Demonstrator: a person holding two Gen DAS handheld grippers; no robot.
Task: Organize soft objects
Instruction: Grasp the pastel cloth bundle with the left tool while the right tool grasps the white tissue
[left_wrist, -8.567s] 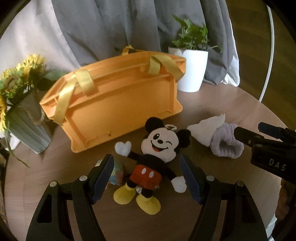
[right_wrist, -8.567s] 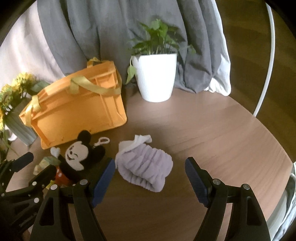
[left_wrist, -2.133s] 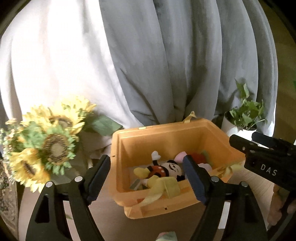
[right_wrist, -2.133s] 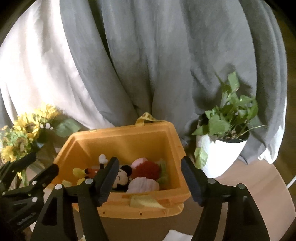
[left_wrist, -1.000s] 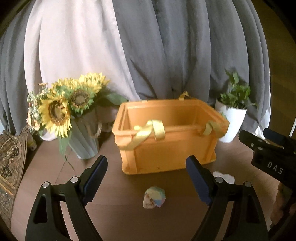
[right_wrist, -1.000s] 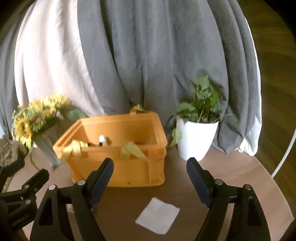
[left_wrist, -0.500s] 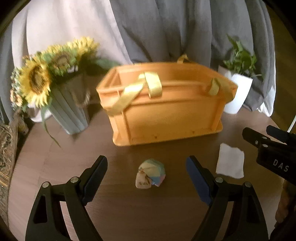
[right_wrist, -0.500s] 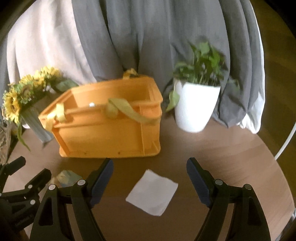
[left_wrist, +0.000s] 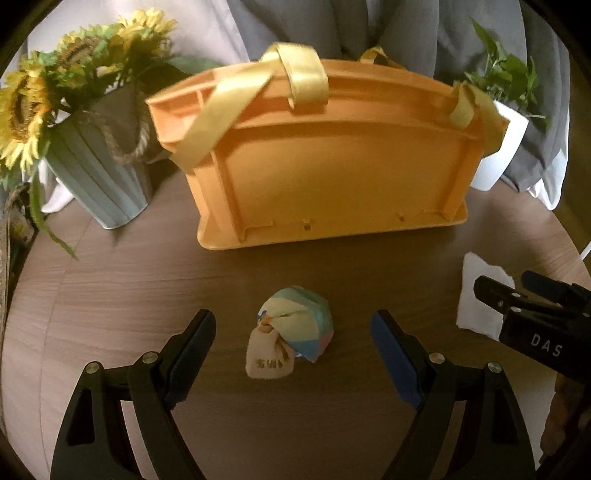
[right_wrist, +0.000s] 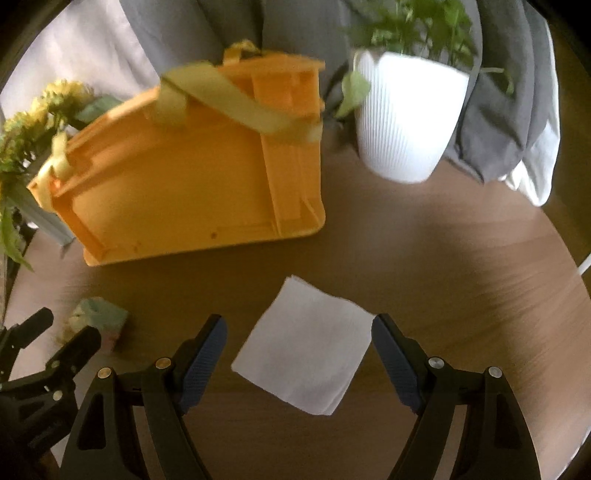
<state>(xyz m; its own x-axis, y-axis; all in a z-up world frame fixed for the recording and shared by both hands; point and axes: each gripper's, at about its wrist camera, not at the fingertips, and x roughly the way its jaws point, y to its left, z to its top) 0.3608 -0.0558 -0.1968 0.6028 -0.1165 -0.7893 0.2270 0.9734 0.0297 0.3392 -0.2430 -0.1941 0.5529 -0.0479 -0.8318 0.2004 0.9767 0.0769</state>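
Both wrist views look steeply down onto the round wooden table (left_wrist: 122, 288), close to its surface. The left view faces the orange crate (left_wrist: 332, 166) squarely; the right view sits further right. Shared: crate, pastel bundle (left_wrist: 295, 328), white cloth (right_wrist: 306, 362), white planter (right_wrist: 406, 118).

Two hand-held grippers, both angled steeply downward.
Left gripper (left_wrist: 293, 350): jaws wide apart but closing, pads pressing nothing. Right gripper (right_wrist: 298, 360): jaws wide apart, pads pressing nothing; it appears at the left view's right edge.
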